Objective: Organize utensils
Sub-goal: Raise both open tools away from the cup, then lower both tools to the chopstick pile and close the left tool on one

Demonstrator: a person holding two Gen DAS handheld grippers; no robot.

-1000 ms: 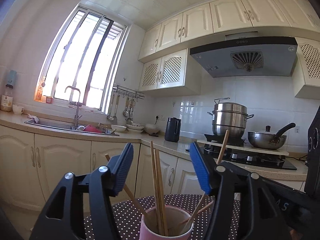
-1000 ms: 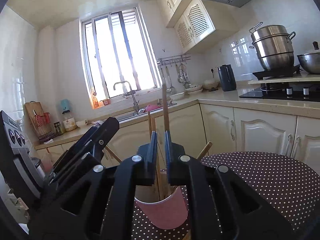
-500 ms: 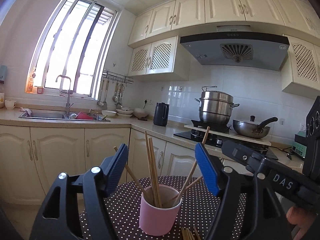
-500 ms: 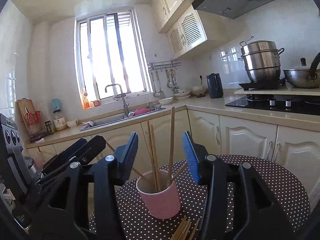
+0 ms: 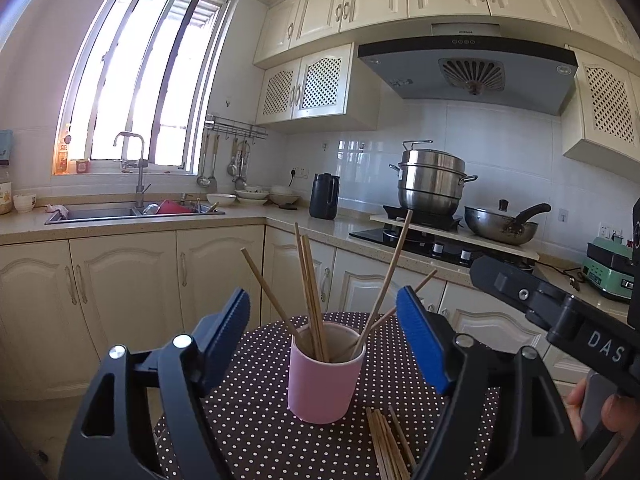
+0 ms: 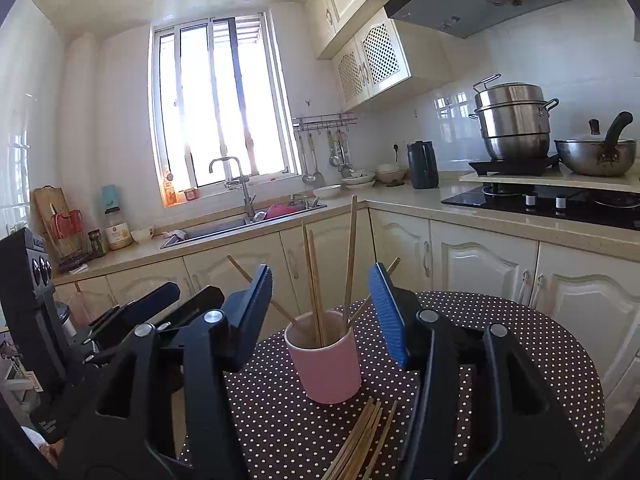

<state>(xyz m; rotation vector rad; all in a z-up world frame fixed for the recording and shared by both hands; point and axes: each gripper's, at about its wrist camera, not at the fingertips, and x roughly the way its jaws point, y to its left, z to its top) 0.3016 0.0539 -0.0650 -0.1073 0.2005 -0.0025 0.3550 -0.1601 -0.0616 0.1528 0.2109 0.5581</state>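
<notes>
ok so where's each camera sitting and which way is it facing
Left wrist: on the left gripper, looking level across the dotted table at the pink cup and stove; its open jaws, the right gripper's body and a hand show.
Right wrist: on the right gripper, facing the cup and sink; its open jaws and the left gripper show.
Shared: cup, loose chopsticks, table.
</notes>
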